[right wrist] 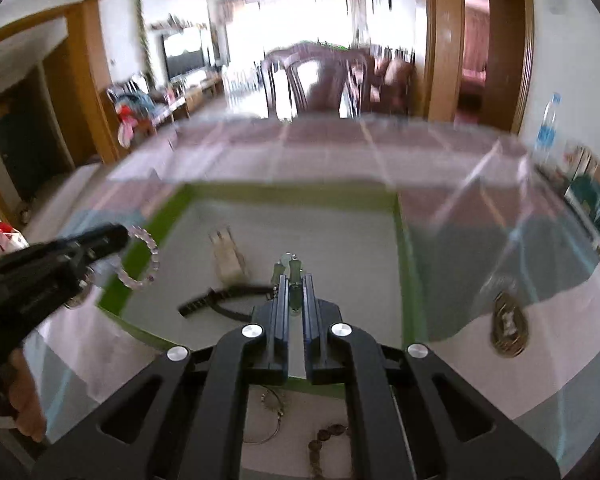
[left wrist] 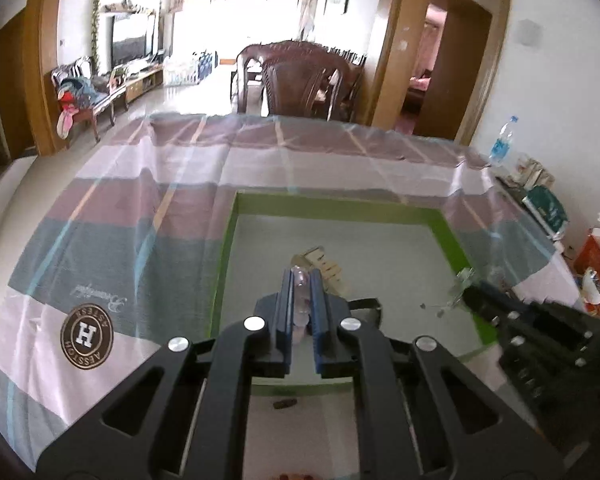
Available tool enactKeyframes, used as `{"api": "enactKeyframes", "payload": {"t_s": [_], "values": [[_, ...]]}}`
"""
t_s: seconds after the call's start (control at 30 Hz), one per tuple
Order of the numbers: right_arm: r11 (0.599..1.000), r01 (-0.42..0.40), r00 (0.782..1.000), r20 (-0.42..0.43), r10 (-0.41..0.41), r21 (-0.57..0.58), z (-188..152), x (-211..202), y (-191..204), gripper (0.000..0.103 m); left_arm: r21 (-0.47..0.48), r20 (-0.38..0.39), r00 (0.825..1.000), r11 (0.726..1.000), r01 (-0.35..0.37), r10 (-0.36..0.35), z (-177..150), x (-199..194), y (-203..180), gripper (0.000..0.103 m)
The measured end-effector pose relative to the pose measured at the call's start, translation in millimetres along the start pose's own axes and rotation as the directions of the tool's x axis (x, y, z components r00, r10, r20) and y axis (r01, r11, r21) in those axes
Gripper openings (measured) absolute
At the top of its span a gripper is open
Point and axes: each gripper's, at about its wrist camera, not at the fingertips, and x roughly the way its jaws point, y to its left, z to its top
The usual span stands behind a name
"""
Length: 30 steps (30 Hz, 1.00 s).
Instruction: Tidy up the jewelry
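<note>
Jewelry split between both tongs, above a grey mat with green border (left wrist: 225, 240) on the cloth-covered counter (left wrist: 140, 200). Left tongs (left wrist: 302, 280) level, pointing forward over the mat, fingers drawn narrow and clamped on a clear beaded bracelet (right wrist: 146, 258), which hangs from the tips in the right view. Right tongs (right wrist: 296, 280) also forward over the mat, fingers narrow, pinching a pale green pendant piece (right wrist: 294, 268). Wooden stand (right wrist: 230, 258) and black strap (right wrist: 216, 300) lie on the mat ahead. Right view blurred.
</note>
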Motion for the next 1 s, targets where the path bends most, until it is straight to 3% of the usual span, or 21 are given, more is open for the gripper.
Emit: {"api": "enactKeyframes", "payload": {"t_s": [0.17, 0.2, 0.27, 0.3, 0.37, 0.5, 0.67, 0.8, 1.0], "values": [[1.000, -0.024, 0.998, -0.066, 0.025, 0.014, -10, 22, -1, 0.006, -0.004, -0.035, 0.999, 1.000, 0.005, -0.005, -6, 18, 7, 0.010], [1.000, -0.023, 0.998, -0.065, 0.024, 0.016, -11, 20, -3, 0.011, -0.004, -0.035, 0.999, 1.000, -0.001, 0.001, -6, 19, 8, 0.011], [1.000, -0.018, 0.999, -0.040, 0.019, 0.008, -11, 9, -2, 0.031, -0.008, -0.022, 0.999, 0.999, -0.032, 0.032, -11, 11, 12, 0.032], [1.000, -0.010, 1.000, -0.013, 0.010, -0.003, -14, -3, -2, 0.036, -0.007, -0.017, 0.999, 0.999, -0.046, 0.046, -14, 7, 13, 0.033], [0.999, 0.007, 1.000, 0.023, -0.007, -0.033, -21, -26, -4, 0.036, -0.004, -0.016, 0.996, 0.996, -0.084, 0.084, -27, -10, 20, 0.033], [0.999, -0.026, 0.999, 0.028, 0.026, -0.020, -54, -61, -21, 0.036, -0.033, -0.066, 0.997, 0.998, -0.046, 0.044, -74, -39, 37, 0.033], [0.998, -0.011, 0.994, -0.108, 0.018, 0.064, -98, -45, -43, 0.036, -0.038, -0.179, 0.983, 0.998, -0.049, 0.041, -123, -36, 46, 0.033], [0.999, -0.001, 0.990, -0.142, 0.007, 0.040, -117, -37, -38, 0.036, 0.009, -0.196, 0.978, 0.998, -0.065, 0.066, -140, -39, 39, 0.033], [1.000, -0.006, 0.985, -0.172, 0.010, 0.025, -128, -31, -29, 0.036, 0.051, -0.244, 0.969, 0.998, -0.036, 0.047, -152, -31, 29, 0.032]]}}
